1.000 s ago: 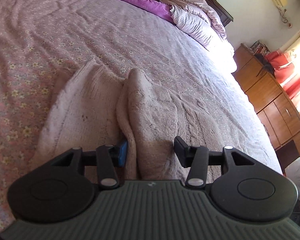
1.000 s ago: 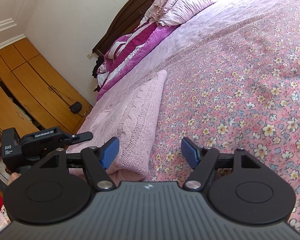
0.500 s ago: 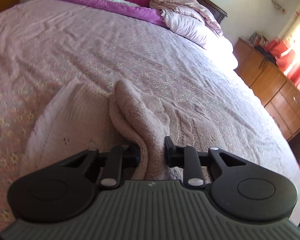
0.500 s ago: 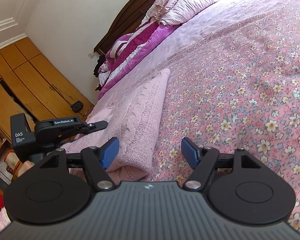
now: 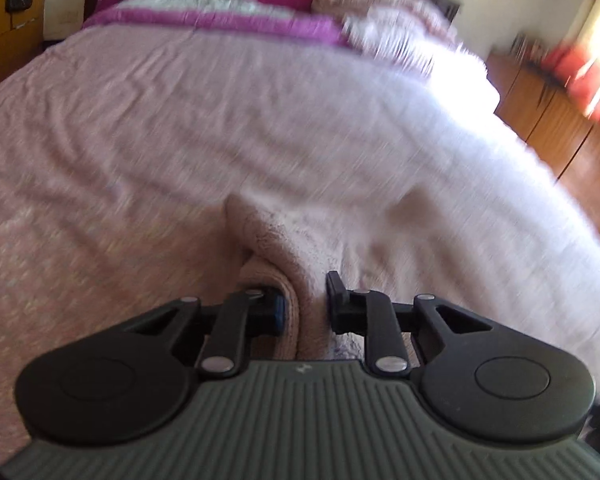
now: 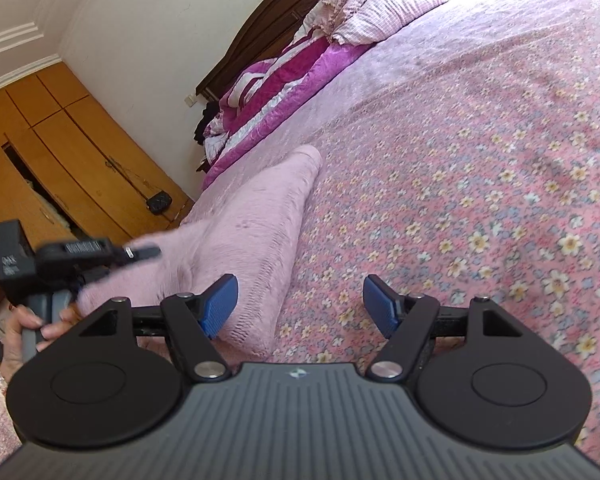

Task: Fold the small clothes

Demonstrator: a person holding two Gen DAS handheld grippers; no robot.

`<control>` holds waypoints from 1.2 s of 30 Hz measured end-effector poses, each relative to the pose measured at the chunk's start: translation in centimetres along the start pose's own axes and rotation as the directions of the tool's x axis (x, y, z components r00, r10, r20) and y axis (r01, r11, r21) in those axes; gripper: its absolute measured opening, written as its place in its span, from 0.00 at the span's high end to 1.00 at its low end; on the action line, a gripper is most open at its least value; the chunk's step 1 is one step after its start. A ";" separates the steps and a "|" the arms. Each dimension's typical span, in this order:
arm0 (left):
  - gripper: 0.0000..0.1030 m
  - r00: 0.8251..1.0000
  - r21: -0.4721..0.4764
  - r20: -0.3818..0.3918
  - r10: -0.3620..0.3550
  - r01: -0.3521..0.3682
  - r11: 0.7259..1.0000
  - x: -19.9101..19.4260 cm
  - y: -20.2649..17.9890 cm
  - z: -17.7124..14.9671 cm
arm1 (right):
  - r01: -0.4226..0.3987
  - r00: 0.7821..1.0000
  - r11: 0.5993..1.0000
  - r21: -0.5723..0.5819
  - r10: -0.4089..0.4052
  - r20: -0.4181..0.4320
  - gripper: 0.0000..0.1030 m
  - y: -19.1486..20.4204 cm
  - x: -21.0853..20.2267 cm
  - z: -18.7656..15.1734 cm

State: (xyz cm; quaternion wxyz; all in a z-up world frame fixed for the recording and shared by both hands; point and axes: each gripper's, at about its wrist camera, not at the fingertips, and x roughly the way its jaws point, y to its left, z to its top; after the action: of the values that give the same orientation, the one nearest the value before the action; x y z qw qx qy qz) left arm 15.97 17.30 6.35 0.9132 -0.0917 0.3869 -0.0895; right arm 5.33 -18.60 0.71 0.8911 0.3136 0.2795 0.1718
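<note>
My left gripper [image 5: 304, 304] pinches the sweater [image 5: 276, 280] edge; right gripper [image 6: 298, 306] gapes idle; thick knit might slip free.

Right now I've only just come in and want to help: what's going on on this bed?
A person is folding a pink knitted garment on the flowered bedspread, with a handheld tool in each hand. The left tool is clamped on a bunched fold at the garment's near edge. The right tool hangs open by the other corner, gripping nothing. The fold isn't finished.
</note>
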 end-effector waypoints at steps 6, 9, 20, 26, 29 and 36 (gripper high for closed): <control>0.66 1.000 -0.040 0.023 0.005 -0.004 0.999 0.6 1.6 -1.2 | -0.010 1.000 1.000 -0.019 0.010 -0.028 0.26 0.7 0.7 0.0; 0.59 1.000 -0.045 0.020 -0.014 0.015 0.999 0.8 1.5 -0.6 | -0.038 0.999 0.999 -0.016 0.038 -0.032 0.23 1.1 1.2 0.6; 0.12 0.998 -0.160 -0.040 0.055 -0.060 0.985 0.4 3.2 -2.1 | -0.142 0.979 0.990 0.016 0.143 -0.146 0.07 2.4 6.3 2.5; 0.13 0.979 -0.260 -0.094 -0.179 0.149 0.954 0.6 3.6 -3.5 | -0.168 0.964 0.985 -0.026 0.159 -0.211 0.01 3.9 9.2 2.3; 0.19 0.966 -0.275 -0.084 -0.245 0.213 0.937 0.9 2.9 -4.3 | -0.166 0.962 0.985 -0.043 0.152 -0.228 0.00 4.7 10.6 2.2; 0.55 0.970 -0.271 -0.060 -0.237 0.213 0.939 0.4 2.5 -4.3 | -0.102 0.964 0.994 -0.031 0.091 -0.251 0.33 5.5 12.0 3.5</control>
State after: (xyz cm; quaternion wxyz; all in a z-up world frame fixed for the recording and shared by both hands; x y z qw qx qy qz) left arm 13.37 19.21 2.54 0.8581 -0.2512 0.4237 -0.1453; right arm 16.11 -10.32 1.91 0.8460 0.2833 0.3699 0.2592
